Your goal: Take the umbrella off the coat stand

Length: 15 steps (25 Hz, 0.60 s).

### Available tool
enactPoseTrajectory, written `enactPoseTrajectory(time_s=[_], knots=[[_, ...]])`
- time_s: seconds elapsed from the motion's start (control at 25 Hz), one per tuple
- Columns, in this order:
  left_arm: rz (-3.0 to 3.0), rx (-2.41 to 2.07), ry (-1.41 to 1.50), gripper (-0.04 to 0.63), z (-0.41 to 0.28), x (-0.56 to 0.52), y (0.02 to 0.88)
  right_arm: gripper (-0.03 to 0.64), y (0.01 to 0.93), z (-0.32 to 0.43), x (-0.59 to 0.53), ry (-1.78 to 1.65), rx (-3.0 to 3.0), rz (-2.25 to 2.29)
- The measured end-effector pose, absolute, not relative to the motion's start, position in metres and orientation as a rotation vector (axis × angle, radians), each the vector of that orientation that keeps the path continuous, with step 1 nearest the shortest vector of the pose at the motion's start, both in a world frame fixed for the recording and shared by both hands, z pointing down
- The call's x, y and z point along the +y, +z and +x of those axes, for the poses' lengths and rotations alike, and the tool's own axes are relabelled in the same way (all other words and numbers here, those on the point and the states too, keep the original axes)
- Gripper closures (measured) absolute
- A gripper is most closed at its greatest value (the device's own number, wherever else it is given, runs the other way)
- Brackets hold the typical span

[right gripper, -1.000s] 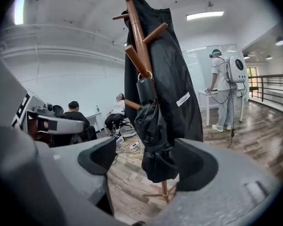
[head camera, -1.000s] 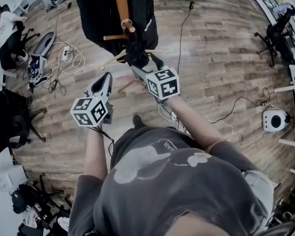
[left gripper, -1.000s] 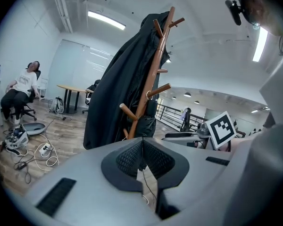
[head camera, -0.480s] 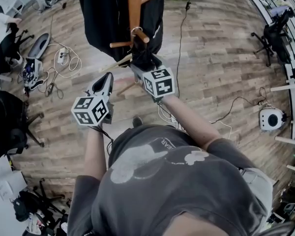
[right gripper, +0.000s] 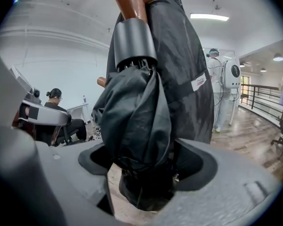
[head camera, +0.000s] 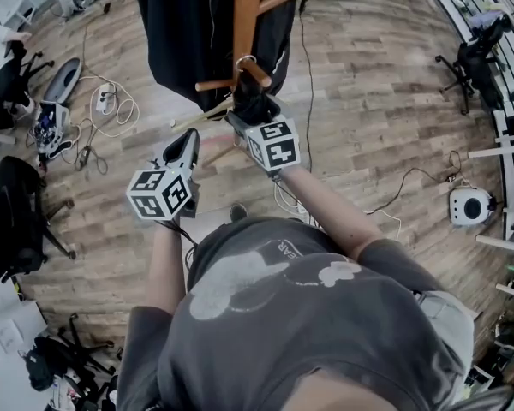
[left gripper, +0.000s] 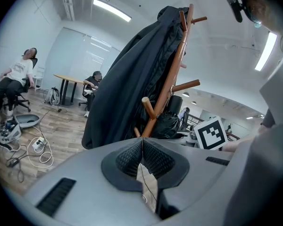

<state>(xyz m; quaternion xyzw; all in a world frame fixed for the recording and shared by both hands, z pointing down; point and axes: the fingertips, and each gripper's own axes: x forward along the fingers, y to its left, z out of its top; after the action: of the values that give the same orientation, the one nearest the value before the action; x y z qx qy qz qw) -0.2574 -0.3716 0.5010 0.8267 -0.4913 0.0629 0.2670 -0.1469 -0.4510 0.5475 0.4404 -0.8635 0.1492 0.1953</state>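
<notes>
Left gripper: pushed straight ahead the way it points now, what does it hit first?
Probably the coat stand, around its lower peg, beside the black coat. Nothing nearer shows ahead of the left gripper, though depth is unclear.

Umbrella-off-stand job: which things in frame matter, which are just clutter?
Job:
folded black umbrella, held by the right gripper
brown wooden coat stand
left gripper, shut and empty

Clutter:
black coat on the stand
white power strip on the floor
white round device on the floor
</notes>
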Motion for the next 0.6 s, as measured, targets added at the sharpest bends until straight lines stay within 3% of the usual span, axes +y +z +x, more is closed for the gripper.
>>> enactPoseTrajectory(time_s=[0.16,0.6], knots=[[2.226,-1.326,0.167,0.583,-0.2582,-0.3743,0.5033,0.302,0.5479,-0.1505,-0.4521,0.347,-2.412,1.221],[2.215,-1.320,0.166,0.583,-0.2563,-0.3697,0.5040,0.336,0.5451,-0.1496,-0.4474,0.371,-2.383,1.181]])
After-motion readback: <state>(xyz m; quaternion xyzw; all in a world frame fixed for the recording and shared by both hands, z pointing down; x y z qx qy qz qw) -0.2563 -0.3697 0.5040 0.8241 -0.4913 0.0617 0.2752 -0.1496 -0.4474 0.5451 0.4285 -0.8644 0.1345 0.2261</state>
